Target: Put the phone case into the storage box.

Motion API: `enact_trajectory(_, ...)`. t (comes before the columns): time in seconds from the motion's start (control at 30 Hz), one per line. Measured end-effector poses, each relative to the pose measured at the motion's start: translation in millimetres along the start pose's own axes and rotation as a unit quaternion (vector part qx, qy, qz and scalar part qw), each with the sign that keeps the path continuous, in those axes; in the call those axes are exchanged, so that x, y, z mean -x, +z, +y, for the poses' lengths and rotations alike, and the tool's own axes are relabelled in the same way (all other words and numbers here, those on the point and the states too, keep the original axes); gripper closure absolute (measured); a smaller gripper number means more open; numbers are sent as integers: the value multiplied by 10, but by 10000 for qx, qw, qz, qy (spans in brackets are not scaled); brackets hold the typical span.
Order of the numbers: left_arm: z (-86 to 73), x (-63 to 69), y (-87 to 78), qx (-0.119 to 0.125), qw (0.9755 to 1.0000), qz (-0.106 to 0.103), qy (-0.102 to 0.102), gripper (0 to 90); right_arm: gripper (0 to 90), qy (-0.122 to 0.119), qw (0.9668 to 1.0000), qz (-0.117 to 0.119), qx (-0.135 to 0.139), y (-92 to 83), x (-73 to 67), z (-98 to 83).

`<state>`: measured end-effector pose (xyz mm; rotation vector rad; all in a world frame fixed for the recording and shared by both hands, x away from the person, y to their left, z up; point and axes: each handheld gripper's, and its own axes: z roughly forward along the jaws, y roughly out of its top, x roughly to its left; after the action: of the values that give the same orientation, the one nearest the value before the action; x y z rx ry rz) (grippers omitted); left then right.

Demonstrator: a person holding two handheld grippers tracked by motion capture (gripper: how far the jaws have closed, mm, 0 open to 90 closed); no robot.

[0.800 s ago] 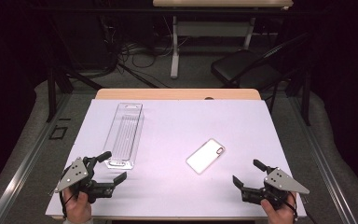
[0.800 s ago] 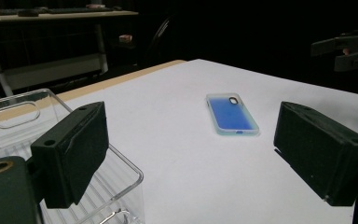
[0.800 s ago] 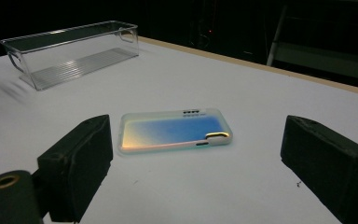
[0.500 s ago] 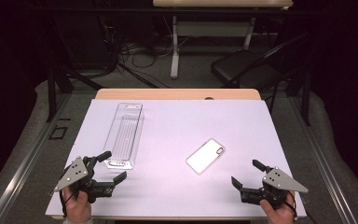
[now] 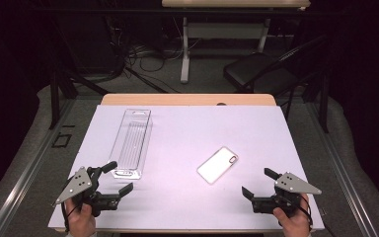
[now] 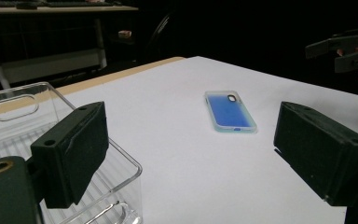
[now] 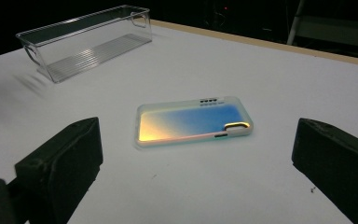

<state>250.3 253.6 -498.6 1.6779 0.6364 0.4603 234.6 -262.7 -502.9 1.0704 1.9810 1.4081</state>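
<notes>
Where a matte white sheet covers it, the counter (image 5: 187, 128) is smooth, flat and rectangular. On its left half lies a long clear plastic bin (image 5: 132, 142) with a ribbed floor. The glossy, round-cornered phone case (image 5: 218, 164) lies flat right of centre, well apart from both grippers. The left gripper (image 5: 114, 178) hovers just beside the bin, the right gripper (image 5: 256, 183) near the front edge; their blocky black fingers gape wide, empty.

Iridescent phone case (image 7: 195, 121) lying flat, untouched
</notes>
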Motion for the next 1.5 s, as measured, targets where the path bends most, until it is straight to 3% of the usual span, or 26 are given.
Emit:
enact_trajectory(0.4,-9,2,-21,-24,10000,15,-61,104,4,136,9993,79,-335,132,-16,205)
enact_trajectory(0.97,-17,4,-35,-47,9999,56,-97,104,108,-141,9982,173,-559,305,-51,449)
enact_trajectory(1.2,-19,-3,-35,-63,9999,42,-93,104,152,-253,9948,374,-914,414,-77,535)
enact_trajectory(1.5,-20,-8,-38,-90,9999,41,-93,104,229,-314,9911,409,-1227,505,-89,626)
